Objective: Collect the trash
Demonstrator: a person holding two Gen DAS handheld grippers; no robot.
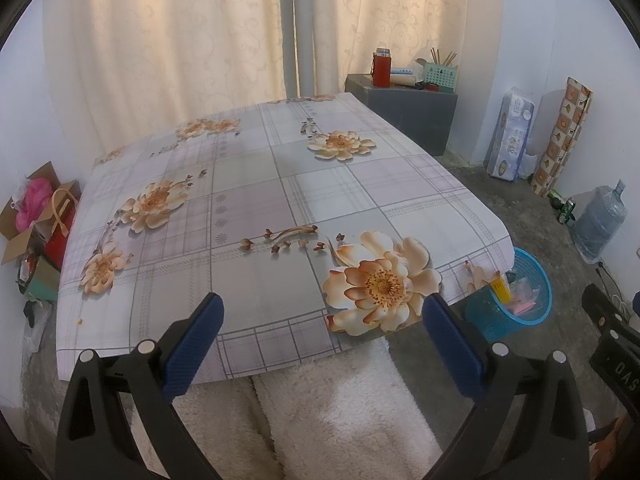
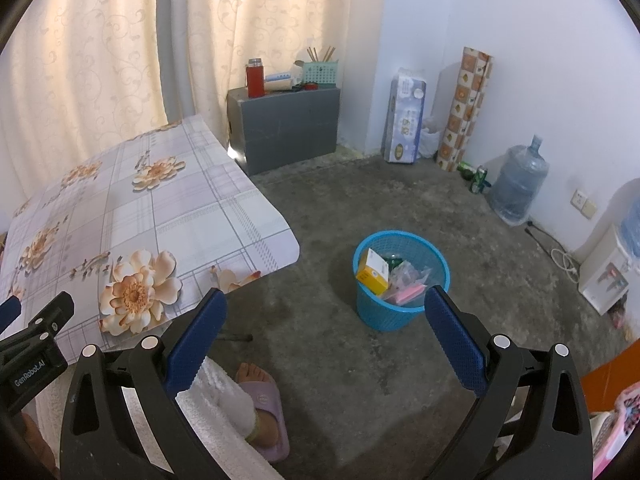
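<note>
A blue mesh waste basket [image 2: 400,312] stands on the concrete floor to the right of the table. It holds a yellow box [image 2: 373,272], clear plastic wrappers and a pink scrap. The same basket [image 1: 516,312] shows past the table's near right corner in the left wrist view. My left gripper [image 1: 322,318] is open over the near edge of the table [image 1: 248,200], with nothing between its fingers. My right gripper [image 2: 326,312] is open above the floor, left of and short of the basket, and holds nothing. A tiny orange crumb [image 1: 81,321] lies at the table's near left edge.
The table wears a flowered plaid cloth. A person's white-trousered legs [image 1: 320,416] and a slippered foot [image 2: 262,404] are below the grippers. A grey box [image 2: 284,128] with a red flask stands behind; a water jug [image 2: 518,182], green cans and a roll line the right wall.
</note>
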